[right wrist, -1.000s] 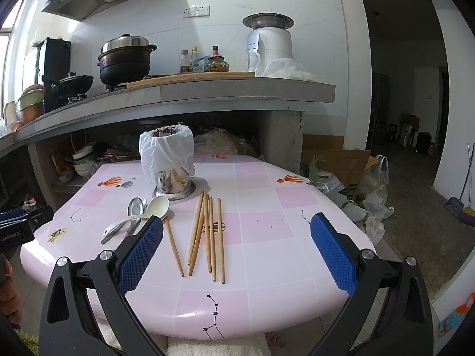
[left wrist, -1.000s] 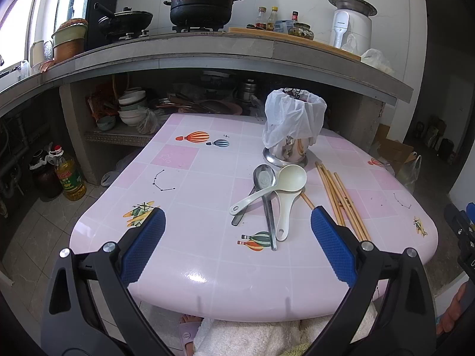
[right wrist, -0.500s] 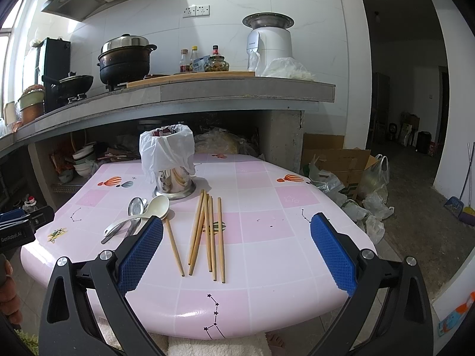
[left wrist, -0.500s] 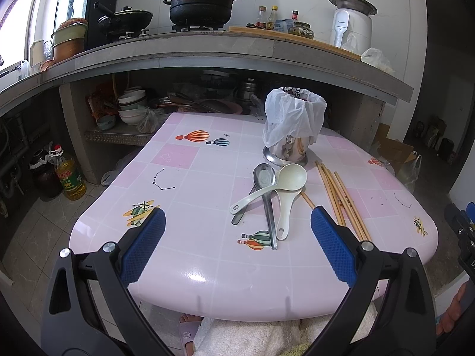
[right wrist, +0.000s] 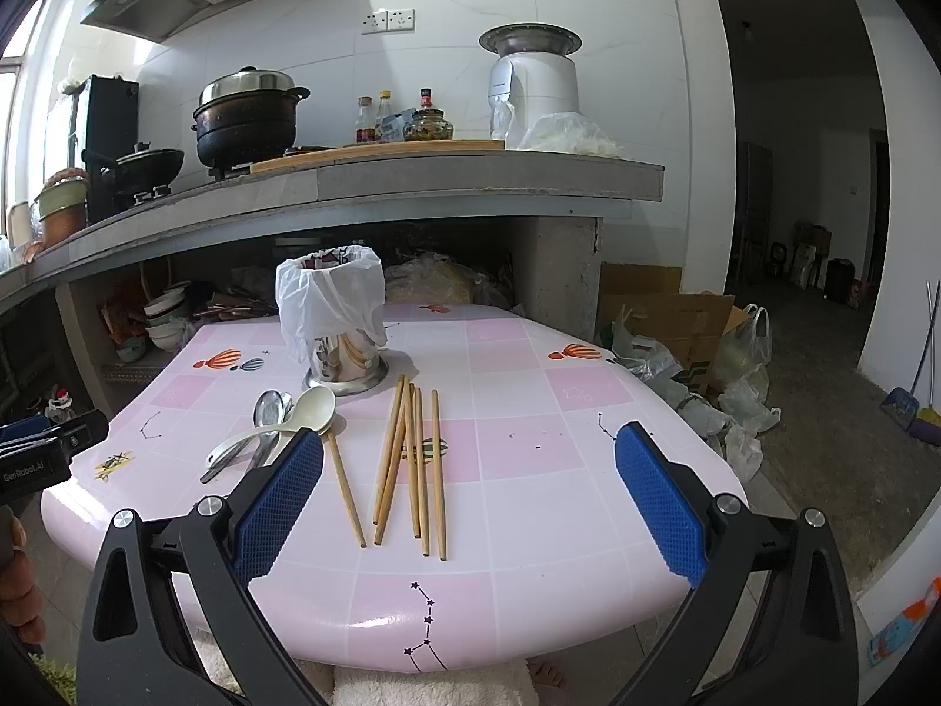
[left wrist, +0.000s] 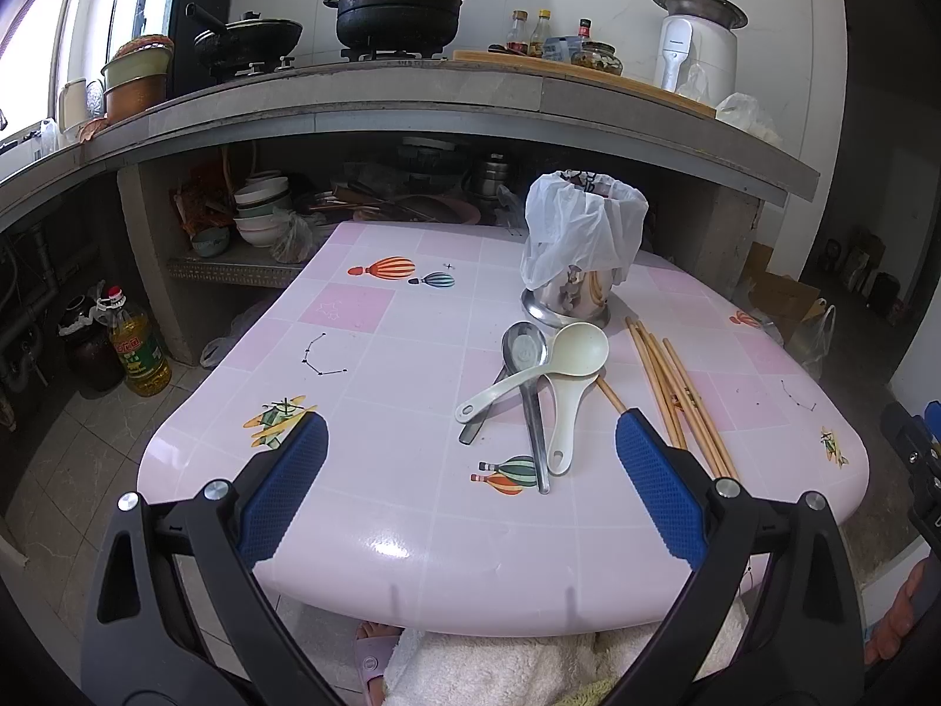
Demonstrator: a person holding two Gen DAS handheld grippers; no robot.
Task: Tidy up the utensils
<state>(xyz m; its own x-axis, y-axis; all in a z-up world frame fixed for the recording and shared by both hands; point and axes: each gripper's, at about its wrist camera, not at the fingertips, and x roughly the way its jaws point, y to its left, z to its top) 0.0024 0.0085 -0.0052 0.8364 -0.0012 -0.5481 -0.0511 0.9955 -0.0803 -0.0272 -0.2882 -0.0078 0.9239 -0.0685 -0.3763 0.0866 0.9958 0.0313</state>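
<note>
Both tools hung short of the near edge of the pink worktop [right wrist: 529, 600], each spread wide and gripping nothing. In the right wrist view the right tool [right wrist: 469, 491] looked straight over the bundle of wooden chopsticks [right wrist: 411, 459], which lay at the centre of the frame with their long axes running away from the tool toward the bag-lined steel holder [right wrist: 344, 353] at upper left of centre. One stray chopstick [right wrist: 344, 488] lay just left of the bundle, slanting under the spoons. In the left wrist view the left tool [left wrist: 470, 473] faced the heap of spoons [left wrist: 538, 370] at centre right: a cream ladle-shaped spoon [left wrist: 573, 365], a white one and a steel one overlapping, handles pointing back toward the tool, bowls close to the holder [left wrist: 579, 270]. I judged the right tool the nearer to the chopsticks and the left to the spoons; a pinch across the bundle's width looked the natural next move.
</note>
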